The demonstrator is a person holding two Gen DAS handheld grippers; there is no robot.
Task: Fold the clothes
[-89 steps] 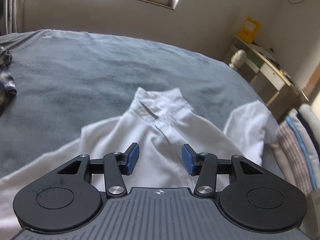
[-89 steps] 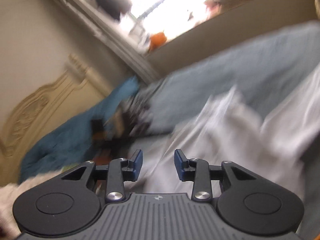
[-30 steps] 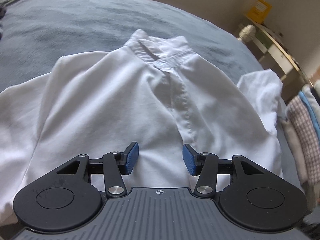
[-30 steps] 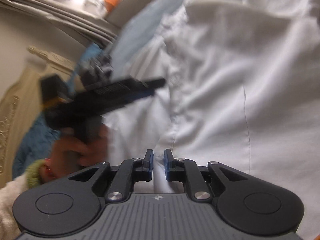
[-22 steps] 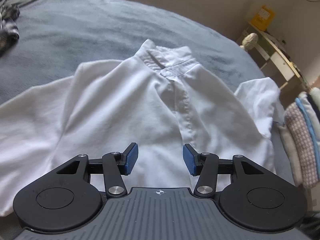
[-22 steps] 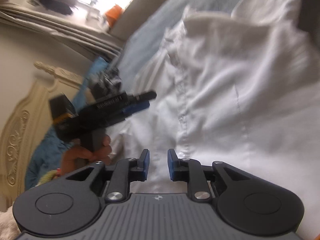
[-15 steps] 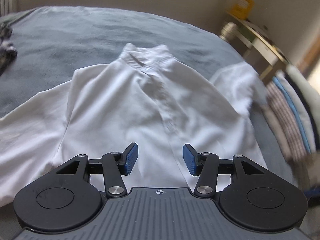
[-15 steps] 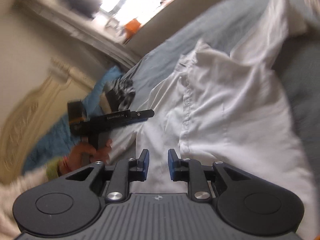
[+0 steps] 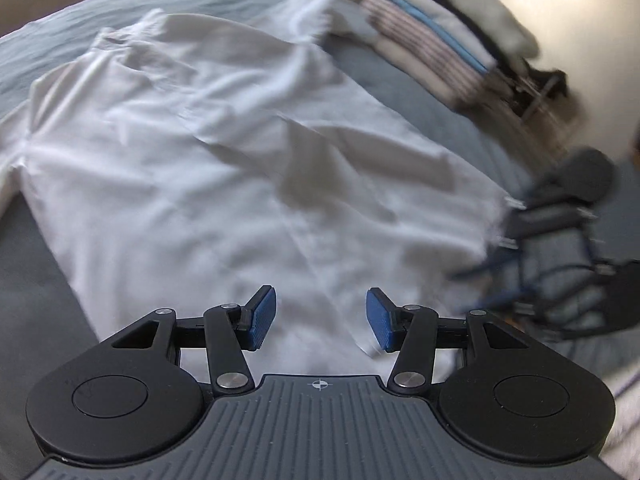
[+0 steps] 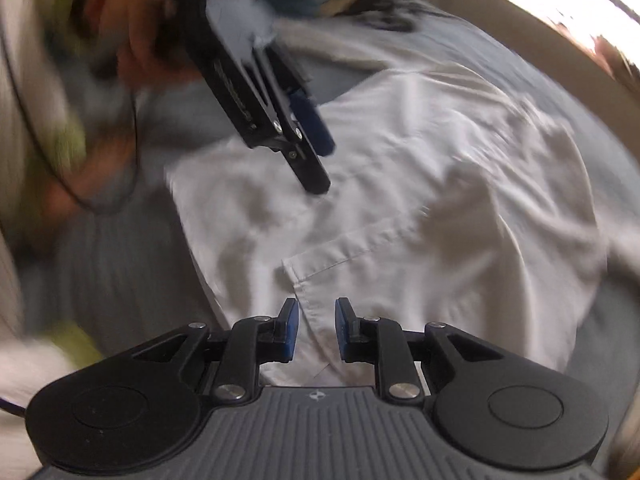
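Observation:
A white button-up shirt [image 9: 224,148] lies spread face up on the grey-blue bedcover [image 9: 44,280], its collar at the far left. My left gripper [image 9: 320,316] hovers open over the lower front of the shirt, nothing between its blue pads. In the right wrist view my right gripper [image 10: 316,326] is open with a narrow gap, just above the shirt's [image 10: 420,220] hem corner. The left gripper [image 10: 320,156] shows there over the shirt's far side, held by a blurred hand [image 10: 140,52]. The blurred right gripper [image 9: 496,240] sits at the shirt's right edge.
A stack of folded clothes [image 9: 432,40] stands on the bed beyond the shirt's right sleeve. Dark clutter [image 9: 540,84] shows beside the stack. A bright window ledge [image 10: 560,4] runs along the far wall. Both views are motion-blurred.
Both cameras have swung hard: the left view turned right toward the shirt's hem and the folded stack. The right gripper opened from nearly shut and moved over the hem corner.

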